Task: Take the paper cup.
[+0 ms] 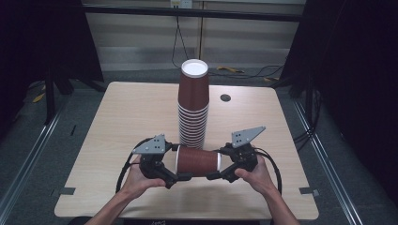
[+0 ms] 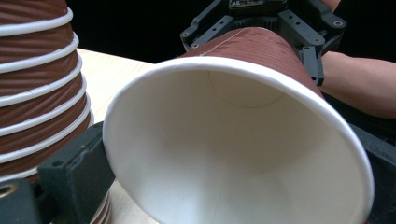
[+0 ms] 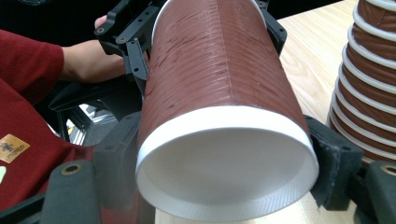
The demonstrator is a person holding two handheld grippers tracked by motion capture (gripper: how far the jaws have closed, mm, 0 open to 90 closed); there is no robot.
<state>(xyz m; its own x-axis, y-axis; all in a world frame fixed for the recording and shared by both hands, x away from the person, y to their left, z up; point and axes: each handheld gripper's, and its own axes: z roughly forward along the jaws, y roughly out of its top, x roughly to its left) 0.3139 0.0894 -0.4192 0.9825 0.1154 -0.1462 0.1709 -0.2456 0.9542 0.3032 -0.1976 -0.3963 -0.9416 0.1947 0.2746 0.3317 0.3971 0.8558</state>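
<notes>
A brown paper cup (image 1: pixel 197 161) lies on its side in the air just above the table's front, held at both ends. My left gripper (image 1: pixel 179 162) is shut on its rim end; the white inside of the cup (image 2: pixel 233 154) faces that camera between my left gripper (image 2: pixel 229 182) jaws. My right gripper (image 1: pixel 217 163) is shut on the base end, and the cup's recessed white bottom (image 3: pixel 224 172) sits between its fingers (image 3: pixel 112 158). Just behind stands a tall stack of upturned brown cups (image 1: pixel 193 108), close beside the held cup (image 2: pixel 37 84) (image 3: pixel 369 93).
The light wooden table (image 1: pixel 126 122) has a round dark grommet (image 1: pixel 225 97) at the back right. Black cables run across the floor behind it (image 1: pixel 253 72). A person's red sleeve (image 3: pixel 28 60) is near the left gripper.
</notes>
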